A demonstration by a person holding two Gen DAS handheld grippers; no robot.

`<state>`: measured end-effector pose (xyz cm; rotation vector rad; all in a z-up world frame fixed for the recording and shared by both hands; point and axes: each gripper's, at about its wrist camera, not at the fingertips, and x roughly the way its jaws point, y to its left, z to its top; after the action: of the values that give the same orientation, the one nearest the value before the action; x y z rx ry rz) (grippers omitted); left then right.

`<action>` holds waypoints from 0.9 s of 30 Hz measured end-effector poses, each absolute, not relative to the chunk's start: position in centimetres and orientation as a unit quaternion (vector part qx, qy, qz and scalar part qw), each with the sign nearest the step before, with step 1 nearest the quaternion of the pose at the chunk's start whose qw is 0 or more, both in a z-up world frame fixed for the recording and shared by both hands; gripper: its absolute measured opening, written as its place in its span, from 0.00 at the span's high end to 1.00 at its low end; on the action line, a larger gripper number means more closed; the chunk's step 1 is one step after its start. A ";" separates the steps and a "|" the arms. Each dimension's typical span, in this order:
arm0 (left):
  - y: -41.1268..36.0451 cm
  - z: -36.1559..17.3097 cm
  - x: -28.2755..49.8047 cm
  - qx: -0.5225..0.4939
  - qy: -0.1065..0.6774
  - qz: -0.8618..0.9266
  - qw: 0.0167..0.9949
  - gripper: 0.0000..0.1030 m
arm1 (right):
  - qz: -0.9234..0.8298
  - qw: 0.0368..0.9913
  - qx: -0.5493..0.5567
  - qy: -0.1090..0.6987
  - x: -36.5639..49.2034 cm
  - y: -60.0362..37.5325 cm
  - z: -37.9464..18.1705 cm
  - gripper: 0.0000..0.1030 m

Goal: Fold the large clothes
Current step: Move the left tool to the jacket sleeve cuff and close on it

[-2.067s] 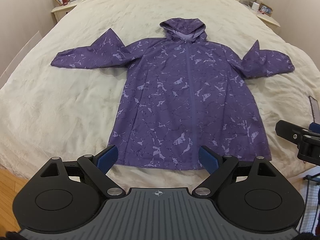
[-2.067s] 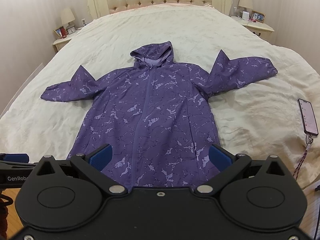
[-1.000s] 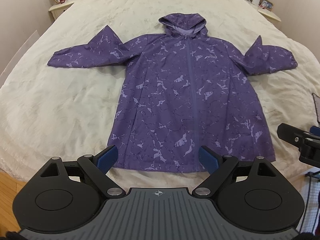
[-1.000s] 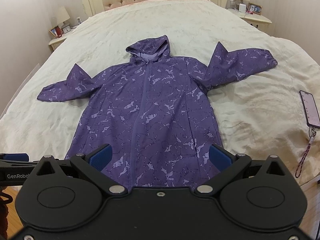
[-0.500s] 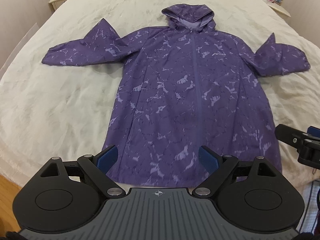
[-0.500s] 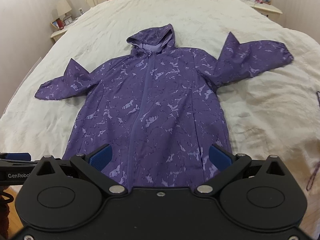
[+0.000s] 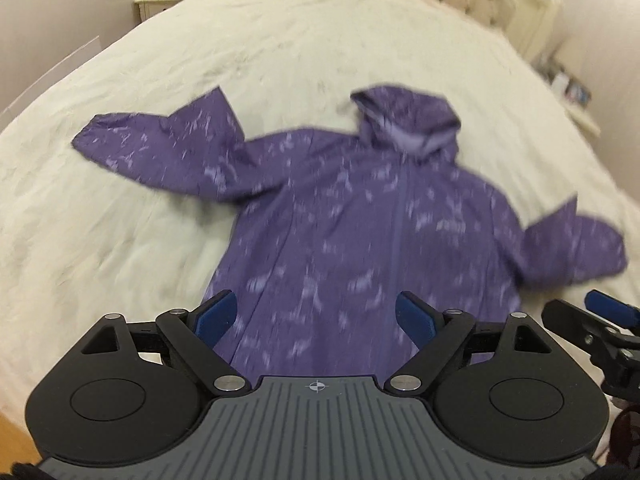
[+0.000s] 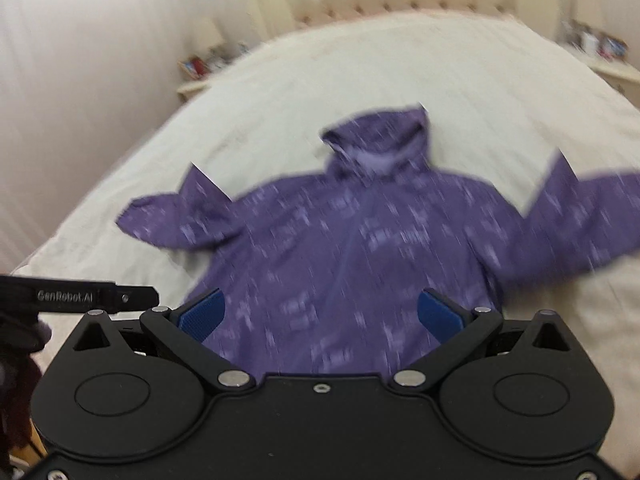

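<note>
Our left gripper (image 7: 316, 314) and right gripper (image 8: 320, 314), both spread wide and holding nothing, have swung in over the foot edge of the bed (image 7: 280, 40) since a moment ago, so we judge a first grab is near. The purple jacket (image 7: 360, 220) lies flat mid-bed, sleeves out; blur smears its pattern and our grippers hide its hem.

Soft, even indoor light without glare or hard shadows. Both views show motion blur smearing the jacket (image 7: 352, 220) and bed (image 7: 280, 40); fisheye bends the edges, corners dark.
</note>
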<state>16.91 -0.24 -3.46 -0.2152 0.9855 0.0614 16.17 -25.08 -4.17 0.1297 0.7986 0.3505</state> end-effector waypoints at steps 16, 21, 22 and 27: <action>14.7 -7.3 25.0 -0.081 0.439 0.079 0.891 0.14 | 0.156 0.943 0.063 0.286 22.2 -19.5 -3.2 0.01; 21.3 -10.1 28.2 -0.098 0.436 0.078 0.891 0.14 | 0.116 0.935 0.069 0.327 22.3 -17.0 -4.2 0.01; 22.4 -10.5 28.8 -0.102 0.435 0.081 0.891 0.14 | 0.108 0.932 0.070 0.339 22.4 -16.3 -4.5 0.01; 28.2 -12.8 31.2 -0.125 0.438 0.099 0.885 0.14 | 0.081 0.918 0.094 0.377 23.0 -14.3 -5.0 0.01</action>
<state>31.21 28.20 -12.79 -0.2599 0.9115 0.2067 22.98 -14.26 -5.03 0.1926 0.7745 0.1671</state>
